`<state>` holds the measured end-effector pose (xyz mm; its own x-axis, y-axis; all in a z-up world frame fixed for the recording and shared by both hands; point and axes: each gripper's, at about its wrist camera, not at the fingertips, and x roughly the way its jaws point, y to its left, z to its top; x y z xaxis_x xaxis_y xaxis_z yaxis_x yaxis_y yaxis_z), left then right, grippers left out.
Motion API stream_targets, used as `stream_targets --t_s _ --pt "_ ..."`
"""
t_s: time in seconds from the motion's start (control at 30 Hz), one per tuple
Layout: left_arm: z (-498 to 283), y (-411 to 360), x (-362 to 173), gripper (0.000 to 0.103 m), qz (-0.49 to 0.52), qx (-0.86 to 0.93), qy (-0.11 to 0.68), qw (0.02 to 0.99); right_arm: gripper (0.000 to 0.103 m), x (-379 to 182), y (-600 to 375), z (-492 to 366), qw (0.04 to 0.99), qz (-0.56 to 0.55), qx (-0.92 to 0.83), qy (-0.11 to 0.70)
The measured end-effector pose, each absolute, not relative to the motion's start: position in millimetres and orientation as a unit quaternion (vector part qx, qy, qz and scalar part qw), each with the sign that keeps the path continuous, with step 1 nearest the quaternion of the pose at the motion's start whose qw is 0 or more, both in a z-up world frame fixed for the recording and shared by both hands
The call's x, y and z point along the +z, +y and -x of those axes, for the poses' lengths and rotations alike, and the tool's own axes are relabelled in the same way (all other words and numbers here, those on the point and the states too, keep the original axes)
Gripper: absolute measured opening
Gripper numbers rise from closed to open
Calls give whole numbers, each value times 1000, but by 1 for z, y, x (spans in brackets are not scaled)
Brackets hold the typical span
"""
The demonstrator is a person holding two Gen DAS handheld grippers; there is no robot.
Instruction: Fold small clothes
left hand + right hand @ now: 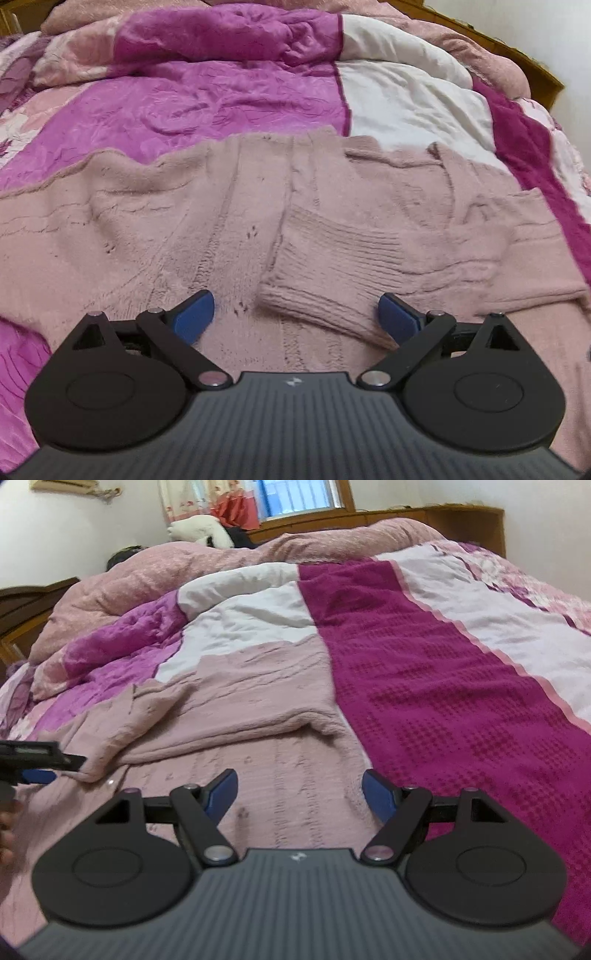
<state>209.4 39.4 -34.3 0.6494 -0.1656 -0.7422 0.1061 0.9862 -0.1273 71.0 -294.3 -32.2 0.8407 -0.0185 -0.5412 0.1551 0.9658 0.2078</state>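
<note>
Your left gripper [295, 314] has its blue fingers [194, 314] spread wide, holding nothing, over the fuzzy pink knitted sweater [184, 221]. Your right gripper [299, 794] is spread too. That sweater lies flat on the purple and white bed quilt [221, 99].

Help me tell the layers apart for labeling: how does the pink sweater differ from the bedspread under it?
The sweater is pale dusty pink all over; the bedspread is patched in magenta, purple and white. The sweater is fuzzy knit with a ribbed cuff; the bedspread looks crinkled and quilted. The sweater lies on top, one sleeve folded across it. Both are soft fabric.
</note>
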Motion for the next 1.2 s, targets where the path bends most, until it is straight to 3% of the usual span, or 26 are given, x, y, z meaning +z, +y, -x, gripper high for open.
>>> stream_targets --t_s 0.37,0.43,0.47,0.5,0.53,0.57,0.67,0.93,1.2 --pt "-216 25 -34 101 29 -54 414 908 77 -41 -297 -70 949 -130 -47 282" --pt "-211 22 -30 79 29 -54 395 917 77 -41 -298 -69 949 -132 -47 281" --pt "-207 20 -26 55 28 -56 383 922 77 -41 -298 -69 949 -132 -48 281" --pt "-206 18 -24 43 26 -51 378 924 77 -42 -298 -69 950 -132 -48 281" --pt "-204 17 -22 38 26 -48 372 927 77 -42 -298 -69 949 -133 -49 281" --pt "-203 15 -19 25 26 -47 364 930 77 -42 -299 -69 949 -134 -48 281" --pt "-198 12 -10 15 12 -35 341 939 77 -41 -299 -69 950 -136 -47 278" --pt "-187 31 33 14 -18 37 255 966 76 -39 -298 -68 950 -134 -47 277" --pt "-208 55 1 17 -80 58 343 934 77 -39 -294 -71 950 -121 -49 285"
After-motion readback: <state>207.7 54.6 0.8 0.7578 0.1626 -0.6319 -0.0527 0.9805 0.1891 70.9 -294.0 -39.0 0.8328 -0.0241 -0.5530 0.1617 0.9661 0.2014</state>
